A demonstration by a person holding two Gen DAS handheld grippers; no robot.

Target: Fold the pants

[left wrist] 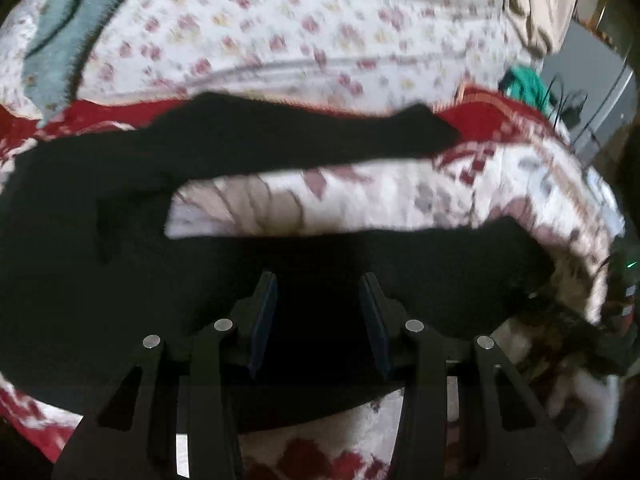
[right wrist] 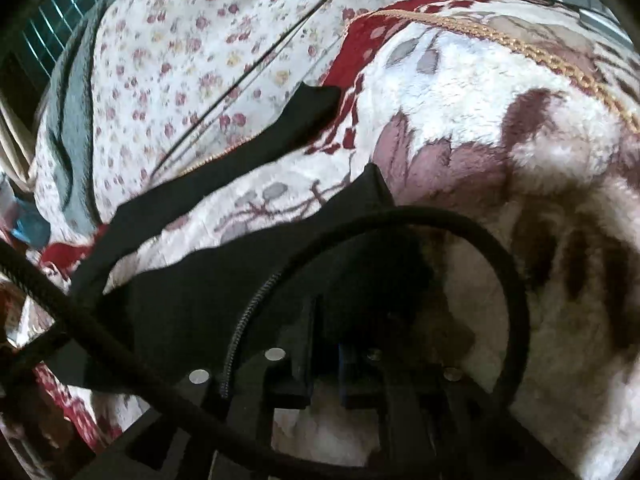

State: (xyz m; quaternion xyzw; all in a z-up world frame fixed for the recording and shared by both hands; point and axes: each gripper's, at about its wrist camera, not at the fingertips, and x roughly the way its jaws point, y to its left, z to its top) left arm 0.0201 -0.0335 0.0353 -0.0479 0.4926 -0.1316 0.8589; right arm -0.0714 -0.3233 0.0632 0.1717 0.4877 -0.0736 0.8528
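Observation:
Black pants lie on a red and white fluffy blanket, legs spread apart to the right. My left gripper is open just over the near leg, fingers either side of black cloth. In the right wrist view the pants run from lower left up to the leg ends. My right gripper sits over the near leg's end with its jaws close together on the black cloth; a black cable loops in front and partly hides it.
A floral sheet covers the bed behind the blanket, with a grey-green cloth at far left and a green item at the right edge. The blanket's edge drops off at right.

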